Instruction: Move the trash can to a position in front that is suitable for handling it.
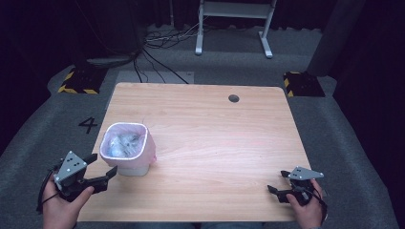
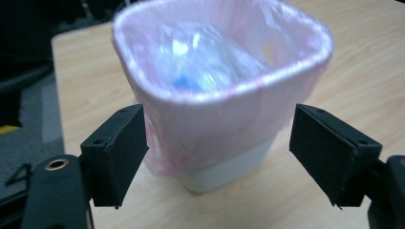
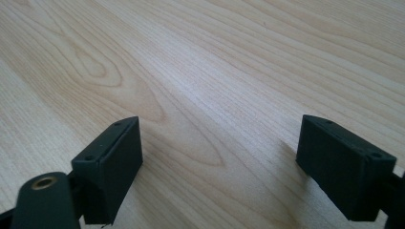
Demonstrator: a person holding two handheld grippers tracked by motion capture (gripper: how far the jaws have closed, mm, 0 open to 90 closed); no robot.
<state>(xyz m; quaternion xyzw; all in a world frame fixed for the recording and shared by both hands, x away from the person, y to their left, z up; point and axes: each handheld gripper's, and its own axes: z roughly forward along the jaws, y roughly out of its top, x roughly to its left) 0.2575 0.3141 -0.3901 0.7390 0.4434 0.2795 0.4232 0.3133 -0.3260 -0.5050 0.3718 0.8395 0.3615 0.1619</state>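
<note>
1. A small white bin (image 1: 129, 151), lined with a pink bag (image 2: 224, 119) and holding crumpled plastic, stands on the wooden table (image 1: 215, 143).
2. The left gripper (image 1: 98, 171) sits just beside the bin, jaws spread wide either side of it, gripping nothing.
3. The right gripper (image 1: 279, 183) rests well apart from the bin, jaws wide, empty.
4. Likely step: approaching the bin; next, closing on the liner or wall.

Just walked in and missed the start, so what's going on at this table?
A person holds a gripper in each hand at a wooden table. The left gripper is open and sits right up at a small white bin lined with a pink bag; its jaws flank the bin's sides, not yet closed on it. Crumpled clear plastic lies inside. The right gripper is open over bare wood near the table's front right corner, holding nothing.
</note>
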